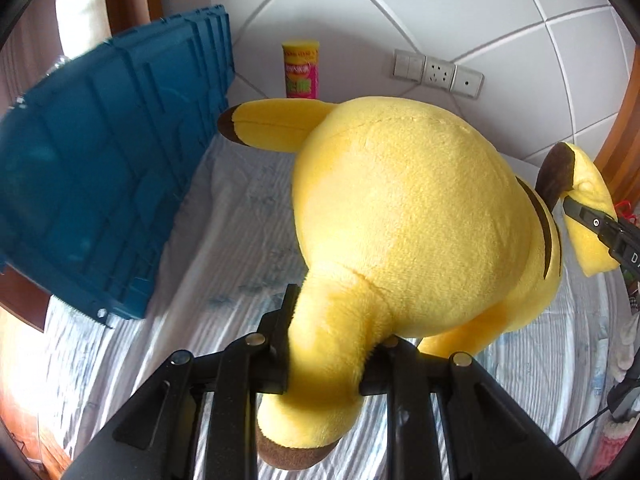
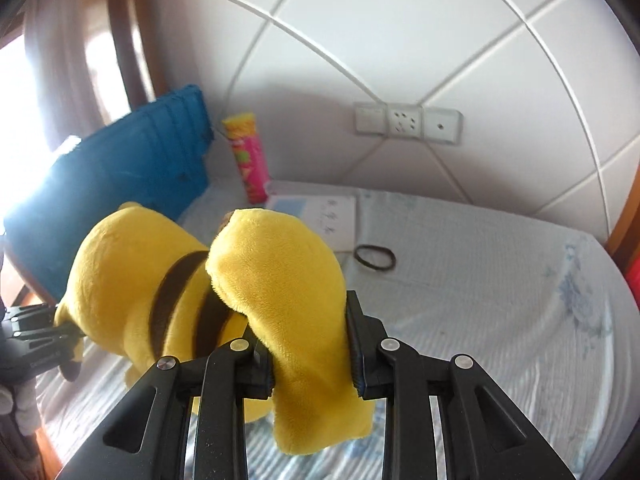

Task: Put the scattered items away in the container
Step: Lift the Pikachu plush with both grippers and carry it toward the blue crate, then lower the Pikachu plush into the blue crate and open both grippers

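Observation:
A yellow plush toy (image 1: pixel 408 216) with brown stripes on its back hangs above the bed, carried between both grippers. My left gripper (image 1: pixel 332 344) is shut on one brown-tipped ear, with its pads pressed into the plush. The other ear (image 1: pixel 276 124) points toward the blue container (image 1: pixel 100 176), which stands at the left. In the right wrist view my right gripper (image 2: pixel 308 332) is shut on the toy's flat yellow tail (image 2: pixel 280 272). The toy's striped body (image 2: pixel 160 280) hangs to the left, where the left gripper (image 2: pixel 60 332) shows. The right gripper (image 1: pixel 588 216) appears at the right edge of the left wrist view.
A yellow and pink snack can (image 2: pixel 248 156) stands by the white padded wall beside the container (image 2: pixel 128 168). A white booklet (image 2: pixel 320 216) and a dark hair tie (image 2: pixel 375 257) lie on the pale bedsheet (image 2: pixel 500 300). Wall sockets (image 2: pixel 408 122) sit above. Small cloth items (image 1: pixel 624 344) lie at the right edge.

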Available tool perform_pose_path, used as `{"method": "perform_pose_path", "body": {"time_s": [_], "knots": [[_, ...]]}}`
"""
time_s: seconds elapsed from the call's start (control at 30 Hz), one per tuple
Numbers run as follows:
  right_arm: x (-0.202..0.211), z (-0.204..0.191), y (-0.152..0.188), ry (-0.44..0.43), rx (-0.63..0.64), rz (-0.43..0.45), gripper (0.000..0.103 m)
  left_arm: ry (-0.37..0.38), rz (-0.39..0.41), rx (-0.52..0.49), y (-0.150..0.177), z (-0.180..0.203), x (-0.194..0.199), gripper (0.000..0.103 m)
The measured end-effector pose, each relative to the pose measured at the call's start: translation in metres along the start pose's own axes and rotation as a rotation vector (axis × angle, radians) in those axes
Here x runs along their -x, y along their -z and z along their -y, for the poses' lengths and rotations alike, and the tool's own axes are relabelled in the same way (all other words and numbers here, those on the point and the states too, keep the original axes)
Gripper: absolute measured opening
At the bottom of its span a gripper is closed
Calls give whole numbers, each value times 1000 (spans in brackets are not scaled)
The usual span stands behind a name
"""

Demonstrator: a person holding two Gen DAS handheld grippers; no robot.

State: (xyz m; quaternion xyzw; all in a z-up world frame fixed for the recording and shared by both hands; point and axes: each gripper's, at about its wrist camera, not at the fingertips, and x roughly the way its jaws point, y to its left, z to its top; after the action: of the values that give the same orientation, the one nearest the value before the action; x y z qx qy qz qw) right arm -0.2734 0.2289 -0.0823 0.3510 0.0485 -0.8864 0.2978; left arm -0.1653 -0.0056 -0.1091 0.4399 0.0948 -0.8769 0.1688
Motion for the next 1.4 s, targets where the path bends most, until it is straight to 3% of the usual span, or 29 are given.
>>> {"method": "perform_pose_path", "body": {"time_s": [0.17, 0.57, 1.07, 1.4], "knots": [[23, -33, -8, -42, 39, 25, 27, -32, 28, 39, 12, -16, 40, 21], [64, -121, -8, -166, 142, 36, 27, -94, 81, 160, 77, -86, 132, 20], [140, -262, 26, -195, 192, 96, 27, -85, 119, 138, 148, -182, 221, 20], [162, -316, 15, -226, 193, 132, 27, -84, 162, 149, 139, -221, 255, 20]]}}
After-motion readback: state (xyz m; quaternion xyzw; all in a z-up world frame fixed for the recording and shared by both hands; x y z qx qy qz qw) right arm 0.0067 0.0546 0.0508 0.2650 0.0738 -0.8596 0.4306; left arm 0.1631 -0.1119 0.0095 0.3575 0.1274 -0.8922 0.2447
